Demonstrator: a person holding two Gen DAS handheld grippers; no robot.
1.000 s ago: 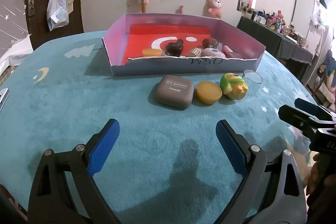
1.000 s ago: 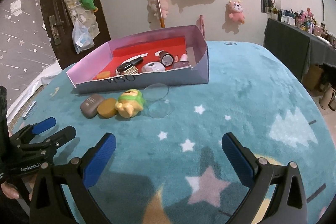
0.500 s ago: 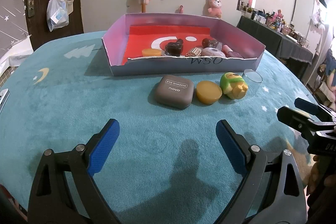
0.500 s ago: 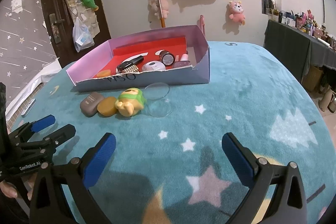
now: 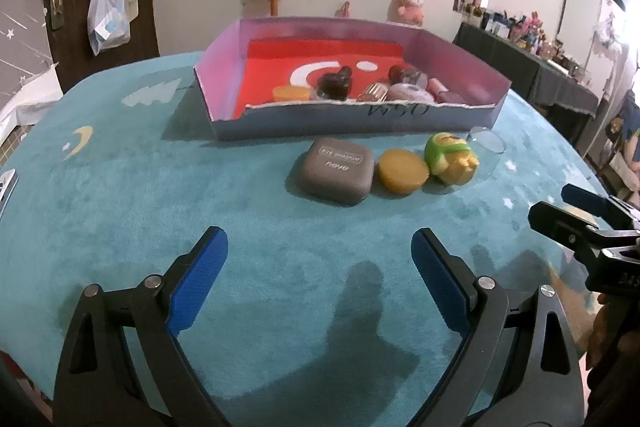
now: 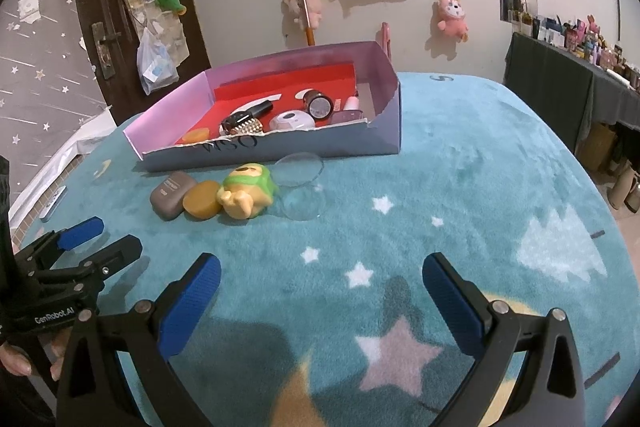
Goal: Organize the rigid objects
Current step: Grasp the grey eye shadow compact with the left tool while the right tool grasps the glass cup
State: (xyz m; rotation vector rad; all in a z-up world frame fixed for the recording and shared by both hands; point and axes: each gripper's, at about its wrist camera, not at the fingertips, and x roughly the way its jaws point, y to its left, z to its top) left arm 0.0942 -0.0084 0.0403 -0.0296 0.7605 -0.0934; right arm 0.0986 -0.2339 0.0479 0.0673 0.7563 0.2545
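Four loose items sit just before the box (image 5: 352, 119); both spread, empty grippers, left gripper (image 5: 316, 259) and right gripper (image 6: 320, 287), could crush or miss the clear cup (image 6: 300, 183) beside the green toy (image 6: 248, 193).

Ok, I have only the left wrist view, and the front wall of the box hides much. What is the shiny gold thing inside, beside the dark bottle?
Observer: In the right wrist view it is a wristwatch with a studded metal band, lying flat in the box.
Operator: And the right gripper? I see only its side.
Observer: Its jaws stand wide apart, with only carpet between them.
Operator: Is the clear thing by the green toy a cup?
Observer: It looks like a clear round container lying on its side. Whether it touches the toy, I cannot tell.
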